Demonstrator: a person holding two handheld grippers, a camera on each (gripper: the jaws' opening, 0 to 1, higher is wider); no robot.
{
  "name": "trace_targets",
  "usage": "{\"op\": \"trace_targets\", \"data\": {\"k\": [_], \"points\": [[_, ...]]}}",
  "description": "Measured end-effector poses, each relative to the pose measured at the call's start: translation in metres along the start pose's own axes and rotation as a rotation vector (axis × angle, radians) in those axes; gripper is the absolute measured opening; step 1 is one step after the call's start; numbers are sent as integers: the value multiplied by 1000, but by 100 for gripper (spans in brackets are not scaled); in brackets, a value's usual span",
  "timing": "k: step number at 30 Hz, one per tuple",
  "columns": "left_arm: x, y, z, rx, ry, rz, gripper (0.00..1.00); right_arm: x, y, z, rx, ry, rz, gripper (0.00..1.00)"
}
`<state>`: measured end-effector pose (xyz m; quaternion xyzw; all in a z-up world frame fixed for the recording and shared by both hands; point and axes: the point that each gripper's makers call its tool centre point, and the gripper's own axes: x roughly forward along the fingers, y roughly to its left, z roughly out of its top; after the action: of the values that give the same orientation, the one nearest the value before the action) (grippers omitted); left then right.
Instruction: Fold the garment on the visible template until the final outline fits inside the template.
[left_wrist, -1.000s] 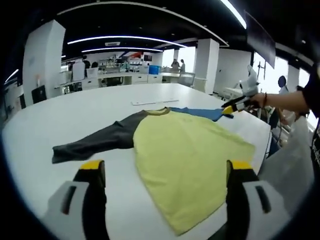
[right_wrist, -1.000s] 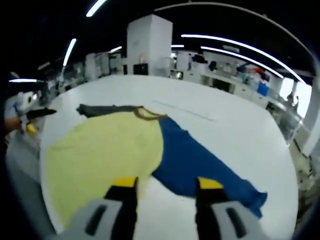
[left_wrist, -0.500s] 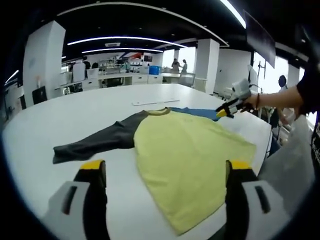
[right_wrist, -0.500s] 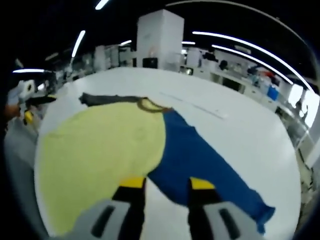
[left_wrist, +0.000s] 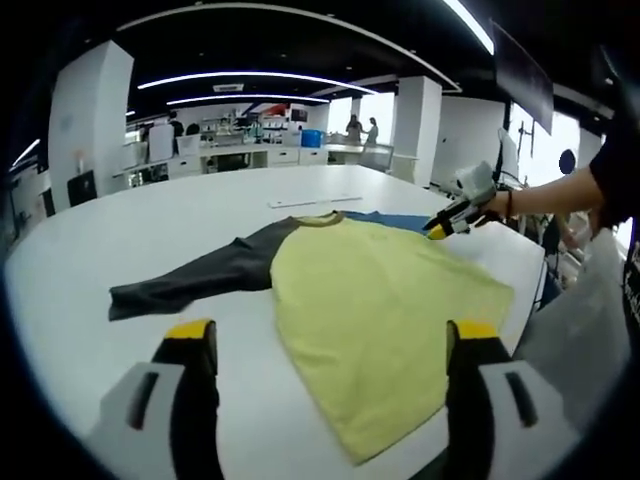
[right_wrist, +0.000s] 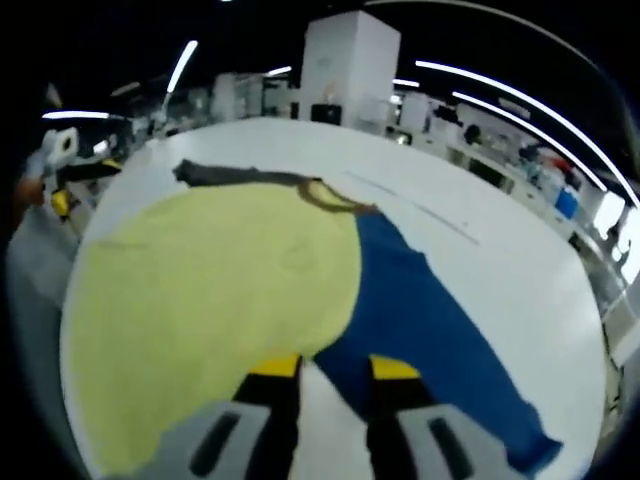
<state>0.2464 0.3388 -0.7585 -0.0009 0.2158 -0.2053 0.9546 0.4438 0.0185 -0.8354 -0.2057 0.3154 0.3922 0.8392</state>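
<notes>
Yellow fabric forms the body of the shirt (left_wrist: 375, 330), which lies flat on the big white table (left_wrist: 120, 245), its dark grey sleeve (left_wrist: 195, 278) stretched out to one side and its blue sleeve (right_wrist: 420, 320) to the other, with an olive collar (right_wrist: 325, 192) at the neck. In the left gripper view the garment sits ahead of the left gripper (left_wrist: 325, 350), whose yellow-tipped jaws stand wide apart above the tabletop with nothing between them; the hem corner of the yellow body lies nearest that gripper. In the right gripper view the right gripper (right_wrist: 335, 367) is down at the seam where the yellow body meets the blue sleeve, its jaws only a narrow gap apart, and whether they pinch the cloth cannot be told. That same gripper appears in the left gripper view at the far shoulder of the shirt, held by a person's hand (left_wrist: 500, 203) with a dark sleeve behind it. Beyond the table, white pillars (left_wrist: 415, 130), benches with equipment, and long ceiling light strips (left_wrist: 250, 78) fill an open workroom, with a few people standing far off.
</notes>
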Motion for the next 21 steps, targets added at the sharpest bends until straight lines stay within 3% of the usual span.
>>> {"op": "trace_targets", "data": {"k": [8,13,21], "points": [[0,0,3,20,3,14,88,9,5,-4,-3,18,8,13],[-1,6,4,12,-8,20,86,13,11,-1,-8,12,13,3],[-1,8,4,22,-11,13,84,15,7,-2,30,21,-6,0]]}}
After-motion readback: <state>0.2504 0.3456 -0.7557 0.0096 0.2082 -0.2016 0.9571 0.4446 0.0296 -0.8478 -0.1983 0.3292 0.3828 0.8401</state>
